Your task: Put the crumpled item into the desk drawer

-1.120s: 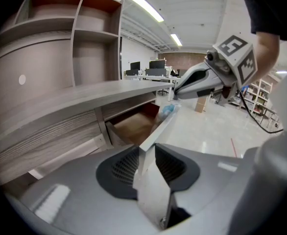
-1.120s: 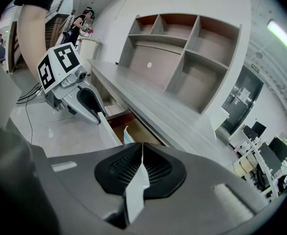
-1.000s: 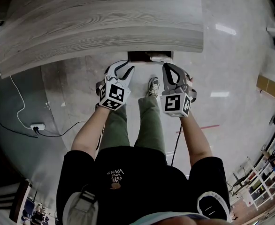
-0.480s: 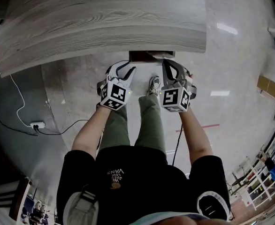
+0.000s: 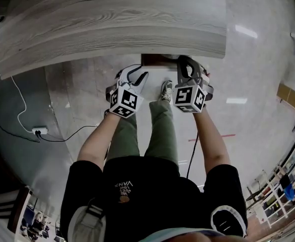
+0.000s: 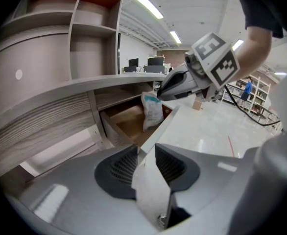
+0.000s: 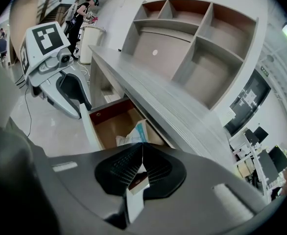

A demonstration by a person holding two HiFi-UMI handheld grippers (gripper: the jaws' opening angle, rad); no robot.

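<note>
The right tongs are pinched shut on the top of the bag, which hangs upright inside the open drawer, near the centre of the left gripper view. The left tongs stand apart, the drawer's white front edge lined up in their gap; whether they touch it I cannot tell. In the head view the right tongs have slid up the frame since a second ago, tips now at the desk edge above the drawer; the left tongs have hardly shifted. The bag is white and crumpled with a teal top corner.
</note>
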